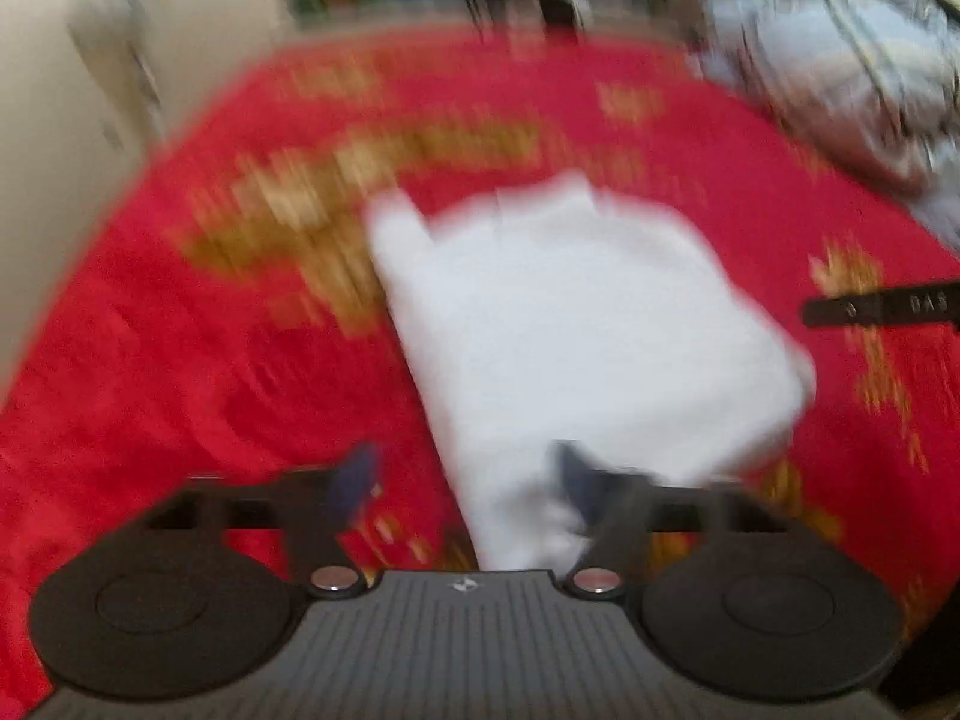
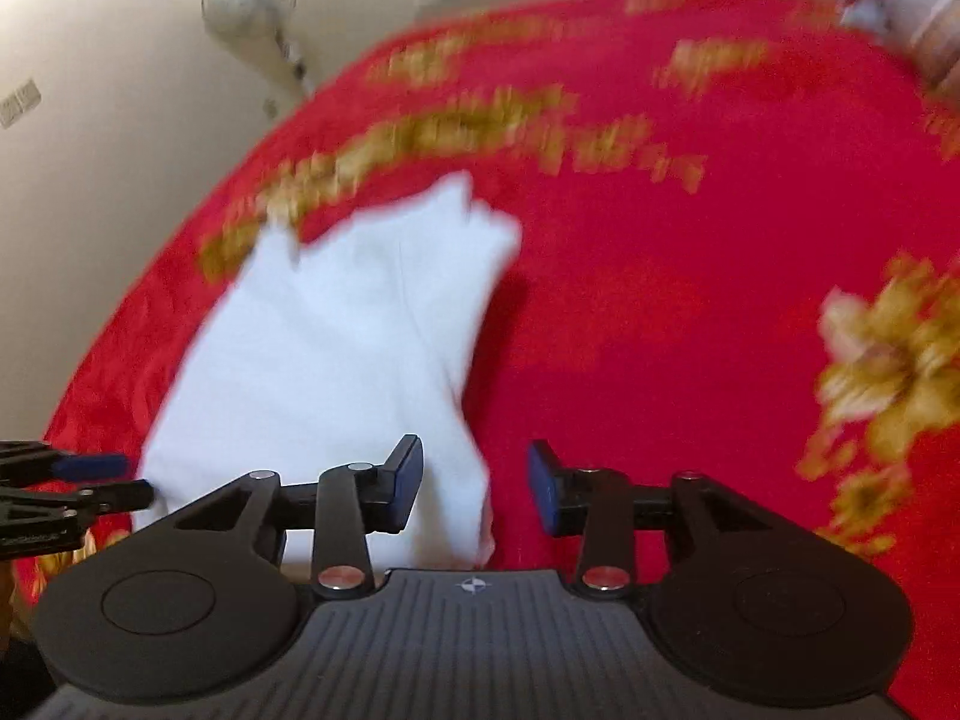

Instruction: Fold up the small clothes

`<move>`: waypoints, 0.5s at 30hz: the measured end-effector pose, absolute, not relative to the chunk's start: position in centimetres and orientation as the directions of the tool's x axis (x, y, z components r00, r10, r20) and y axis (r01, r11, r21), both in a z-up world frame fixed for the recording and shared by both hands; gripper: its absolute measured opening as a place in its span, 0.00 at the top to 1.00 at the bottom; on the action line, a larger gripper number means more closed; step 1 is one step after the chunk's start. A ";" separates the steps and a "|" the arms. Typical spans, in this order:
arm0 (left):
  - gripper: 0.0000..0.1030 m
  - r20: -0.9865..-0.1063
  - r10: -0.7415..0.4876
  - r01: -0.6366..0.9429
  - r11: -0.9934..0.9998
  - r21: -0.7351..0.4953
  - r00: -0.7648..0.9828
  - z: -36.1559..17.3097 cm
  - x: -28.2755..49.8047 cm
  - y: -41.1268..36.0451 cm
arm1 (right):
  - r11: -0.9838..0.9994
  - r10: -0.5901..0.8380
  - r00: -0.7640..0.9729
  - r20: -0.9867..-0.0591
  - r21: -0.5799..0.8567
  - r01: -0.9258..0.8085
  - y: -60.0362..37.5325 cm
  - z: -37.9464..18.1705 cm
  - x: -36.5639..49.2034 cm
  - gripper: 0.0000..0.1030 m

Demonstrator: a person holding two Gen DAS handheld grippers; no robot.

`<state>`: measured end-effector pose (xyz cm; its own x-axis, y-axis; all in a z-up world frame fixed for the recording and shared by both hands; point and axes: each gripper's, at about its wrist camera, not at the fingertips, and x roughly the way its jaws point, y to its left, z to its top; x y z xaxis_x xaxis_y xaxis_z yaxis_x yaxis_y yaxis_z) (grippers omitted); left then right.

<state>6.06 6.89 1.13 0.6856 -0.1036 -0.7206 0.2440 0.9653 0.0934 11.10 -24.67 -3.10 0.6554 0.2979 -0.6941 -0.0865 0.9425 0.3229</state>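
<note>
A small white garment (image 1: 576, 324) lies folded on the red bedspread (image 1: 180, 360), its straps pointing away. My left gripper (image 1: 465, 483) is open over the garment's near edge, which runs between its blurred fingers. In the right wrist view the garment (image 2: 324, 348) lies to the left. My right gripper (image 2: 474, 480) is open over its near right corner. The left gripper's fingers (image 2: 96, 468) show at the left edge, beside the garment. Both views are motion-blurred.
The red bedspread (image 2: 690, 300) has gold flower patterns. A grey-patterned heap of cloth (image 1: 840, 60) lies at the far right of the bed. A cream wall (image 2: 120, 180) runs along the left. The right gripper's finger (image 1: 882, 306) shows at the right edge.
</note>
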 end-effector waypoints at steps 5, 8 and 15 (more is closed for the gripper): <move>0.00 -0.575 -0.110 0.200 0.975 0.096 0.811 6.2 0.5 5.4 | 0.978 0.176 0.771 -0.612 0.200 -0.064 -23.9 3.2 6.4 0.39; 0.00 -0.486 -0.091 0.154 0.984 0.091 0.869 8.2 -3.7 4.1 | 0.988 0.129 0.815 -0.564 0.139 -0.061 -23.1 5.3 3.0 0.27; 0.00 -0.488 -0.008 -0.005 1.000 -0.025 0.873 6.2 -8.5 2.8 | 0.987 0.086 0.837 -0.540 0.161 0.002 -21.4 4.4 -1.1 0.19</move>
<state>-8.46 2.75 6.24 0.8730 -0.0077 -0.4877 -0.0054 0.9997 -0.0255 -1.12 -21.36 4.42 0.8374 0.0857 -0.5398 0.0024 0.9870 0.1605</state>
